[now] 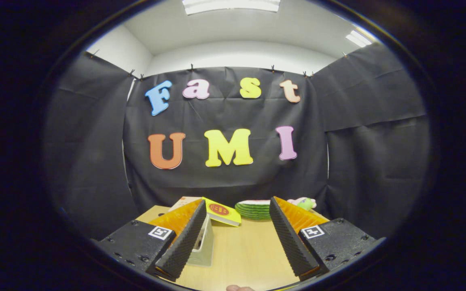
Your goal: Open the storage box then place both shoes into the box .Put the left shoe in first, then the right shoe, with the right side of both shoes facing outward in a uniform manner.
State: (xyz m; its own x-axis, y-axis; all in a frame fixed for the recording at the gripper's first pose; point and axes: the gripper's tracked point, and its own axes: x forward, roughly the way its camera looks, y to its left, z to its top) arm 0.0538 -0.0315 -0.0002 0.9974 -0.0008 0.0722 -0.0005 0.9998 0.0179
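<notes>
The gripper (237, 238) is held level above a pale wooden table (249, 250), its fingers spread wide apart with nothing but bare tabletop seen between them. Nothing is grasped.

Just inside the left finger, a whitish, translucent piece (204, 242) is seen standing on the table, partly hidden by that finger; it may be a corner or flap of the storage box, but too little is shown for that to be settled. Beyond the fingertips, at the far edge of the table against the black cloth wall (233, 178), a yellow booklet with a red round mark (221, 213) is laid, a green-striped watermelon-like plush (255, 210) sits beside it, and a small pink and green soft toy (303, 203) is set further right. Shoes cannot be made out among these.

The main risk is judged to be the low, forward aim: the box and shoes are poorly framed, so an approach could be misjudged. If the gripper is swung left, the whitish piece could be struck by the left finger and knocked or pushed along the table. Clutter at the back could also be disturbed if the reach is carried too far forward.
</notes>
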